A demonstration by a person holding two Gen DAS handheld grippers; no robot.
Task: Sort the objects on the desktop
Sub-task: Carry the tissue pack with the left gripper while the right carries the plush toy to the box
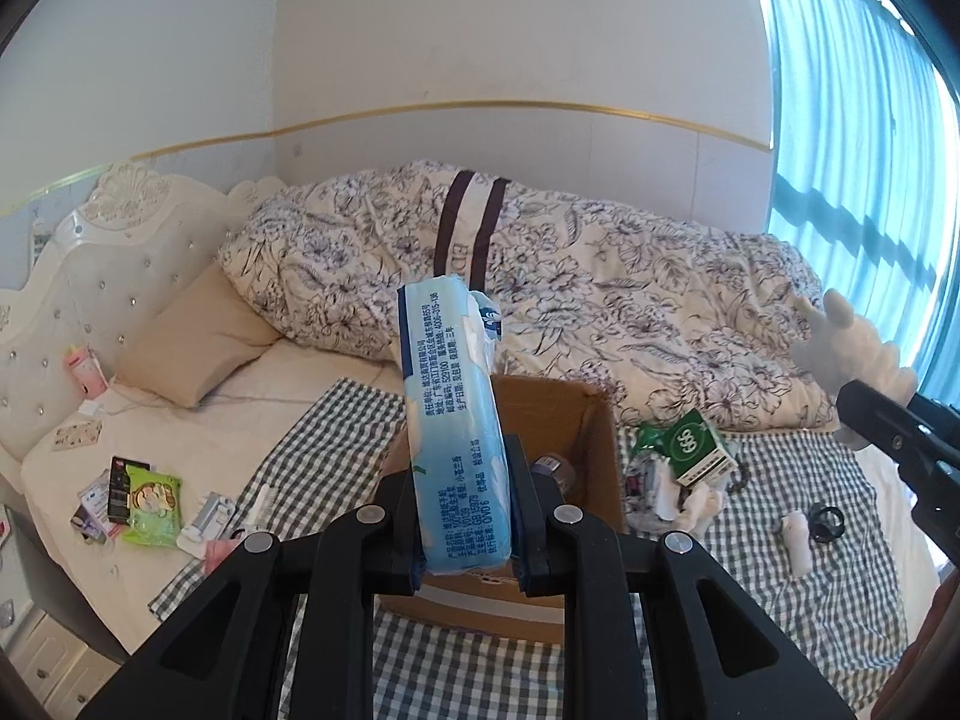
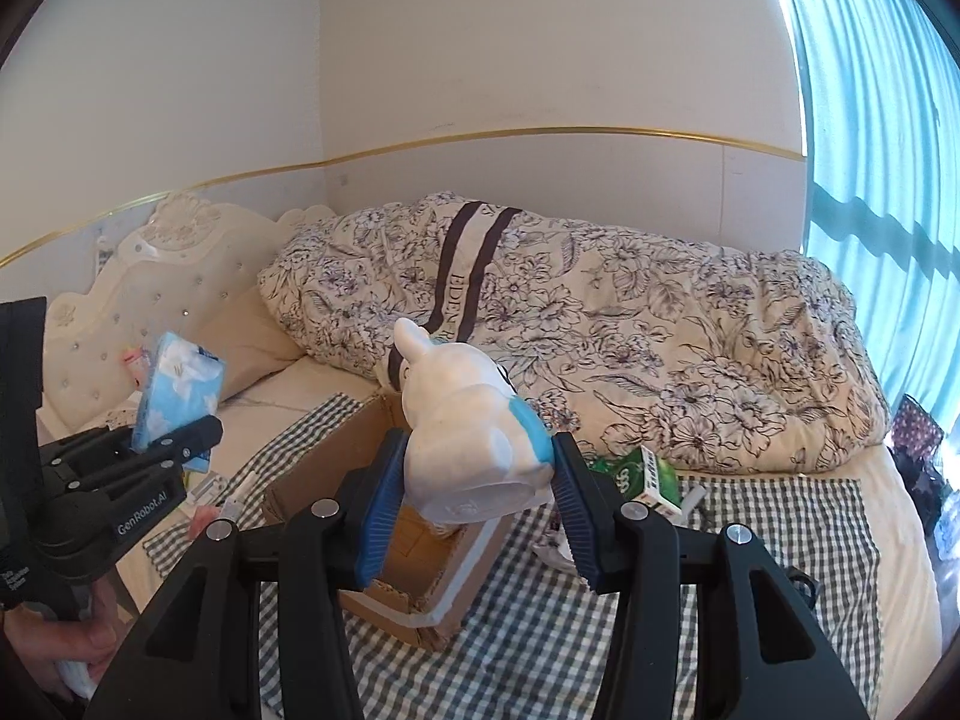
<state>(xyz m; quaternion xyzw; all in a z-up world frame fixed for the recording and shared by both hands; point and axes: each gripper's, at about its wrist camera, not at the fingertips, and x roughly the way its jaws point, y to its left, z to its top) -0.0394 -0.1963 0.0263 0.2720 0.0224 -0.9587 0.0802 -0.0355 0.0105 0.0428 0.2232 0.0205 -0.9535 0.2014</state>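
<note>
Jaws of left gripper (image 1: 462,516) clamped on soft blue-and-white plastic pack of tissues (image 1: 453,426), gripped at its lower third, held in air above open brown cardboard box (image 1: 591,456). Pack upright, long axis running up and away from the jaws, printed side facing the wrist camera, top end tilted slightly left, torn flap at top right.

Farther left on pale bed sheet (image 1: 198,444): loose clutter, among it a flat green snack packet (image 1: 153,501), well apart from the box.

Box standing on grey-and-white checked cloth (image 1: 780,600) spread over the bed; something dark already inside, not identifiable.

Jaws of right gripper (image 2: 474,504) closed partway on white ceramic-looking rabbit figurine with a blue patch (image 2: 474,426), pads pressing both flanks. Figurine over the box's near right corner, flat base toward the camera, ears pointing up and away, long axis roughly in line with the jaws.

Just right of the box: green-and-white carton marked 666 (image 1: 699,450), crumpled white wrappers beside it.

Judged step: dropping both held items into the box. Best done one at a time; lower pack end-first toward the middle, keep figurine clear of the cardboard wall, release low to avoid chipping or tipping the box.
</note>
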